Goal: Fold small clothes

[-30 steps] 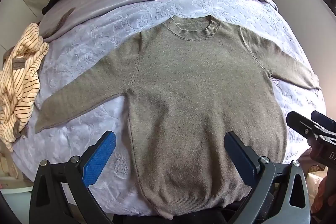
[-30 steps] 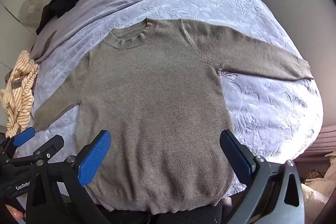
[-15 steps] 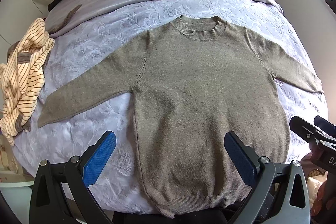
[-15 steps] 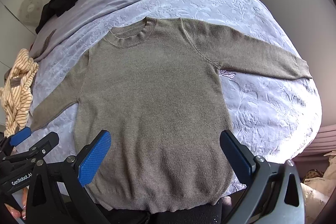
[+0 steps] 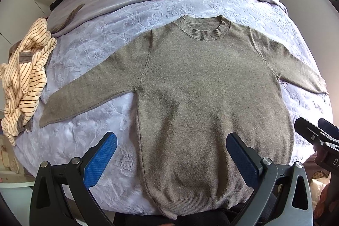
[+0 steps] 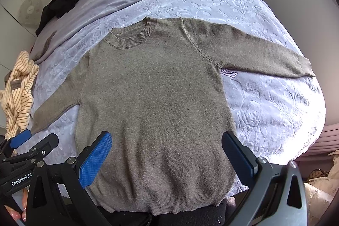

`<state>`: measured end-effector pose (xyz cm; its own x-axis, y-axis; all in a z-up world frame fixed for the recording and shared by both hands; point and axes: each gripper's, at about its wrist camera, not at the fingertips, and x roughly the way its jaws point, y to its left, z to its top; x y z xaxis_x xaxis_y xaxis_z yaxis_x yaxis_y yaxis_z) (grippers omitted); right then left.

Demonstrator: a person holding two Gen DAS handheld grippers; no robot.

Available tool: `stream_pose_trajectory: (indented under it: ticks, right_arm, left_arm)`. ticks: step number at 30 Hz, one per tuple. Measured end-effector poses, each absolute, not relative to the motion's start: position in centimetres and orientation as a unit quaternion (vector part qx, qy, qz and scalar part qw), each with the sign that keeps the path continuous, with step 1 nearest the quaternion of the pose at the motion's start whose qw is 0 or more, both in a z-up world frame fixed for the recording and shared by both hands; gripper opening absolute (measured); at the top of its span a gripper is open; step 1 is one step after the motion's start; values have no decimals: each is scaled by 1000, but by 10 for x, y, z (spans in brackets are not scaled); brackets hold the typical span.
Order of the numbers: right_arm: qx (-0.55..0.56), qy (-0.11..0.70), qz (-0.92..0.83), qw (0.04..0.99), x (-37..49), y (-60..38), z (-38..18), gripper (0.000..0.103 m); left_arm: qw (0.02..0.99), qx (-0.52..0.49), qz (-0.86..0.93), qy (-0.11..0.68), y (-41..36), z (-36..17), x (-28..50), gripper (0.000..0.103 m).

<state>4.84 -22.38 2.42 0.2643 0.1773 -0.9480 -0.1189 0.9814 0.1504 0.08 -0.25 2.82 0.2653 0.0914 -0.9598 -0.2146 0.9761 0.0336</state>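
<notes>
Sweater [image 5: 203,99] lies flat on the bed [image 5: 89,52], sleeves spread. Left gripper [image 5: 171,154] and right gripper [image 6: 167,151] hover spread wide, empty. I'd pinch a sleeve cuff and fold it across squarely.

A grey-brown knit sweater [image 5: 203,86] lies flat and face up on the lavender bed [image 5: 91,56], crew neck [image 5: 204,28] pointing toward the headboard end, ribbed hem [image 5: 203,202] right at the bed's near edge. Both sleeves spread wide from the body, angling down and out; the right sleeve's cuff [image 6: 305,66] reaches the bed's right edge. Unfolded, smooth, barely a wrinkle.
</notes>
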Motion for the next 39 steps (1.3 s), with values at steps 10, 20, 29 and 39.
stream_pose_trajectory:
  ticks: [10,20,29,39]
  right_arm:
    - [25,578,97,810,51,-228,23,103]
    - [22,581,95,808,56,-230,21,103]
    - [10,570,119,813,68,-231,22,103]
    - [0,590,173,788,86,-250,18,103]
  left_arm:
    - [794,-56,86,599,-9,28,1,103]
    - [795,-54,87,598,-13,29,3,103]
    - [799,-38,110,590,-21,36,9,103]
    - [791,-43,143,594,-47,34,20,103]
